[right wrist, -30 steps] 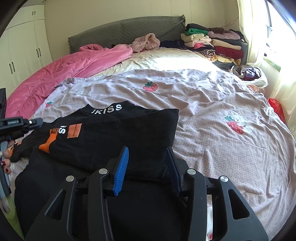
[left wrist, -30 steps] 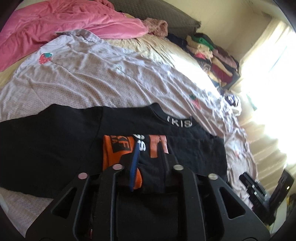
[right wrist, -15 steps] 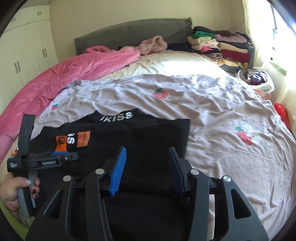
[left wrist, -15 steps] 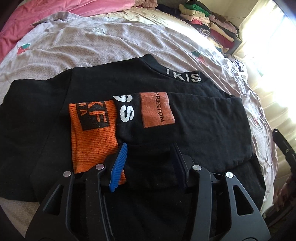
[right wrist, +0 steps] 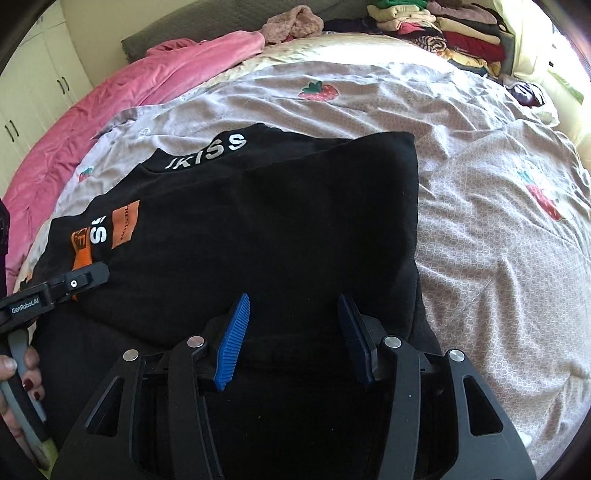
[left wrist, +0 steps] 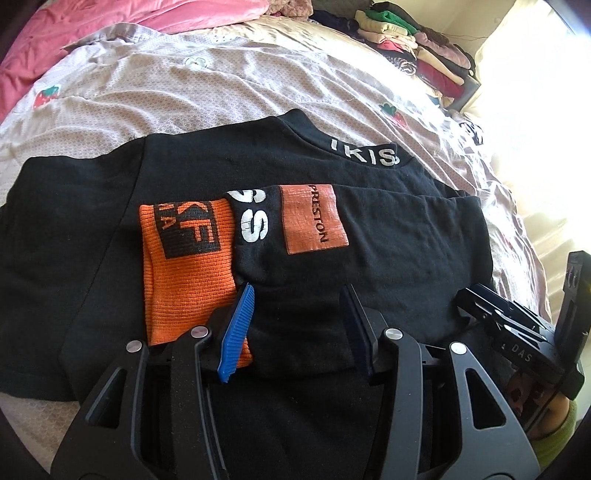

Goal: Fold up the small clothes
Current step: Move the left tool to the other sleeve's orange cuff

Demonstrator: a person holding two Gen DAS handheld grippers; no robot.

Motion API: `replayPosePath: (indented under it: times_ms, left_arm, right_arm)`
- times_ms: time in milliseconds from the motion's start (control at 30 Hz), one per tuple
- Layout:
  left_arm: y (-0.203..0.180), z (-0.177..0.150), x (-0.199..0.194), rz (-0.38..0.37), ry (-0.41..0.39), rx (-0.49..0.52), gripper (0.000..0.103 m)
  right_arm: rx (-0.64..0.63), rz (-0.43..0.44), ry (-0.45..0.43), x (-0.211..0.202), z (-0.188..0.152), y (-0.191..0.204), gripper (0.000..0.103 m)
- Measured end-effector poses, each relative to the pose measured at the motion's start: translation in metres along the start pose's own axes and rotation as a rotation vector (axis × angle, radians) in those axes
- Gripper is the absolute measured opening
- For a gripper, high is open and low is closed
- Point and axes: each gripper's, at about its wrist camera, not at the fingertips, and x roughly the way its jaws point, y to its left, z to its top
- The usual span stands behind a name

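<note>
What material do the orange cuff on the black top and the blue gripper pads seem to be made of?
The orange cuff looks like ribbed knit fabric with a matte finish: fine parallel ridges run along it. The blue pads look like moulded rubber or plastic, though which is unclear: they show even grooves and a slight sheen.

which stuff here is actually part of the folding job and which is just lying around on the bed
Part of the job:
- black shirt
- left gripper, open
- right gripper, open

Just lying about:
- pink blanket
- stack of folded clothes
- strawberry bedsheet
</note>
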Motion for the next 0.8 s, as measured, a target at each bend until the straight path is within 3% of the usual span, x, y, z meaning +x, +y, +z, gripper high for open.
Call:
replayPosePath:
  times_ms: [67, 200, 267, 333, 367, 400, 433, 467, 800]
  left_arm:
    - [-0.004, -0.001, -0.002, 0.006, -0.003, 0.014, 0.045]
    - [-0.014, -0.001, -0.008, 0.002, -0.010, 0.044, 0.064]
    - [-0.017, -0.001, -0.013, 0.023, -0.023, 0.055, 0.067]
    - [-0.015, 0.000, -0.018, 0.068, -0.041, 0.054, 0.078]
    - [-0.012, 0.001, -0.021, 0.088, -0.049, 0.050, 0.079]
    - [-0.009, 0.001, -0.026, 0.098, -0.060, 0.038, 0.084]
    - [-0.006, 0.001, -0.029, 0.098, -0.067, 0.028, 0.089]
    - [-0.002, 0.001, -0.033, 0.100, -0.076, 0.015, 0.091]
    - [0.027, -0.003, -0.074, 0.167, -0.172, -0.057, 0.093]
  right_arm:
    - [0.003, 0.015, -0.021, -0.008, -0.001, 0.002, 0.053]
    - [0.020, 0.049, -0.060, -0.026, -0.006, 0.000, 0.054]
    - [0.015, 0.049, -0.073, -0.034, -0.008, 0.001, 0.054]
    - [0.015, 0.055, -0.090, -0.041, -0.007, 0.002, 0.054]
    - [0.011, 0.055, -0.098, -0.044, -0.007, 0.003, 0.058]
    - [0.007, 0.052, -0.107, -0.046, -0.007, 0.004, 0.072]
    - [0.005, 0.046, -0.123, -0.050, -0.007, 0.006, 0.075]
    - [0.006, 0.046, -0.134, -0.053, -0.009, 0.007, 0.080]
    - [-0.030, 0.100, -0.171, -0.069, -0.007, 0.034, 0.082]
